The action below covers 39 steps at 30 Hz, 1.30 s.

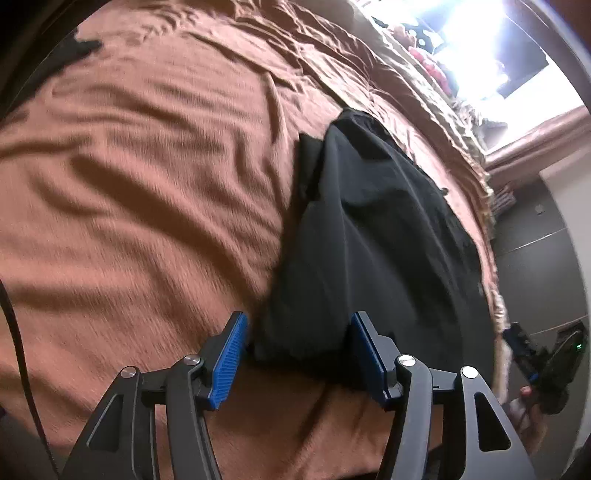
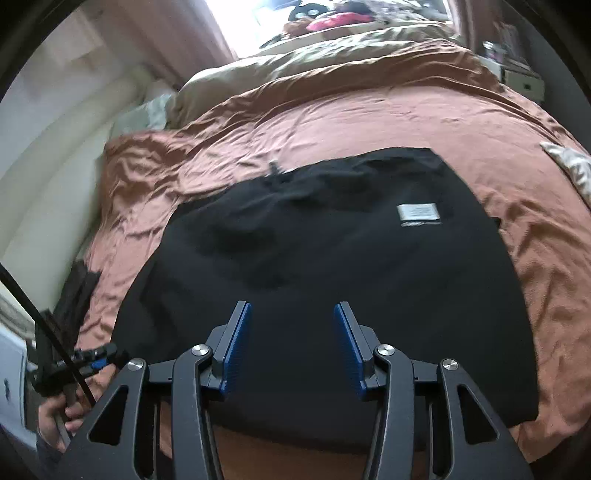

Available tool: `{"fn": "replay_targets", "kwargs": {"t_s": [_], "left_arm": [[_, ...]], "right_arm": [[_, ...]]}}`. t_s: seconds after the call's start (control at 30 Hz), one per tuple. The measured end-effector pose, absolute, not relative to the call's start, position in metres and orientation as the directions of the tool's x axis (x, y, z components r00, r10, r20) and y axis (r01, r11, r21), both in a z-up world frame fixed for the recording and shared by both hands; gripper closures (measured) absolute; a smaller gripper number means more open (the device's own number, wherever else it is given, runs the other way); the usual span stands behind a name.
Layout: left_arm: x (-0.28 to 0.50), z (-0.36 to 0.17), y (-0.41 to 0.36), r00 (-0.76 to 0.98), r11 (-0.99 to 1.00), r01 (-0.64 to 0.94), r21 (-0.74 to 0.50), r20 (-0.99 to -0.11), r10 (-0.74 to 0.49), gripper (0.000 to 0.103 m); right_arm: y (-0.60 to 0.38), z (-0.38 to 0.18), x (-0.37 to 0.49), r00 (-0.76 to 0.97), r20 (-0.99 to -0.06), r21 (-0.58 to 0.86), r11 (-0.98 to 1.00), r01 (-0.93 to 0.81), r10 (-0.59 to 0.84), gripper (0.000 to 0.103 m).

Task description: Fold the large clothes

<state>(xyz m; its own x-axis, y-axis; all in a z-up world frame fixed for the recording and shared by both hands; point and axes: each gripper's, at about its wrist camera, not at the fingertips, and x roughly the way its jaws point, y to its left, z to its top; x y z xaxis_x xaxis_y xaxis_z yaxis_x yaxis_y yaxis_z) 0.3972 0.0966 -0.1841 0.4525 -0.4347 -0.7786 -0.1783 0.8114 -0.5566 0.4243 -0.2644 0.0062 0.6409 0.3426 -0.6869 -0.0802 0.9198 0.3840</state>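
A large black garment lies spread flat on a rust-brown bedspread, with a white label near its far right. My right gripper is open above the garment's near edge, holding nothing. In the left wrist view the garment runs away from my left gripper, which is open with the garment's near corner between the blue pads; I cannot tell if they touch it. The other gripper shows at the far right of the left wrist view and at the lower left of the right wrist view.
A beige duvet and pillows with plush toys lie at the head of the bed under a bright window. A white wall runs along the bed's left side. A patterned cloth lies at the right edge.
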Motion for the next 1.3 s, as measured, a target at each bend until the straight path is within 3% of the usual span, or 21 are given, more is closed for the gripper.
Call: {"fn": "replay_targets", "kwargs": {"t_s": [0.17,0.43,0.63,0.83,0.9,0.97,1.07,1.13,1.3], "left_arm": [[0.392,-0.191,0.097,0.465,0.776,-0.207,-0.595,-0.758,-0.457,0.037],[0.401,-0.2,0.083,0.511,0.727,-0.253,-0.638,-0.726,-0.459,0.037],[0.384,-0.205,0.085,0.508,0.668,-0.239,-0.705,-0.677,-0.533,0.045],[0.383,-0.206,0.091,0.535,0.629,-0.245,-0.737,-0.644,-0.547,0.045],[0.385,-0.208,0.094,0.546,0.621,-0.25,-0.743,-0.638,-0.543,0.049],[0.386,-0.208,0.095,0.539,0.637,-0.253,-0.729,-0.652,-0.533,0.065],[0.385,-0.206,0.094,0.542,0.65,-0.239,-0.721,-0.655,-0.526,0.076],[0.381,-0.203,0.095,0.552,0.649,-0.234,-0.724,-0.649,-0.524,0.08],[0.376,-0.198,0.096,0.571,0.655,-0.234,-0.719,-0.647,-0.506,0.082]], "right_arm": [[-0.243,0.001,0.422,0.601,-0.719,0.359,0.927,-0.108,0.349,0.059],[-0.203,0.007,0.421,0.603,-0.734,0.283,0.948,-0.146,0.312,0.059],[-0.179,-0.022,0.43,0.582,-0.77,0.214,0.965,-0.151,0.262,0.064],[-0.162,-0.053,0.438,0.49,-0.846,0.165,0.977,-0.138,0.212,0.065],[-0.162,-0.052,0.437,0.475,-0.851,0.179,0.974,-0.141,0.225,0.065],[-0.162,-0.054,0.436,0.45,-0.858,0.199,0.968,-0.152,0.247,0.065],[-0.165,-0.05,0.438,0.431,-0.864,0.204,0.963,-0.173,0.261,0.067],[-0.171,-0.041,0.438,0.452,-0.848,0.217,0.96,-0.178,0.276,0.078],[-0.175,-0.024,0.454,0.512,-0.813,0.209,0.96,-0.186,0.276,0.078]]}}
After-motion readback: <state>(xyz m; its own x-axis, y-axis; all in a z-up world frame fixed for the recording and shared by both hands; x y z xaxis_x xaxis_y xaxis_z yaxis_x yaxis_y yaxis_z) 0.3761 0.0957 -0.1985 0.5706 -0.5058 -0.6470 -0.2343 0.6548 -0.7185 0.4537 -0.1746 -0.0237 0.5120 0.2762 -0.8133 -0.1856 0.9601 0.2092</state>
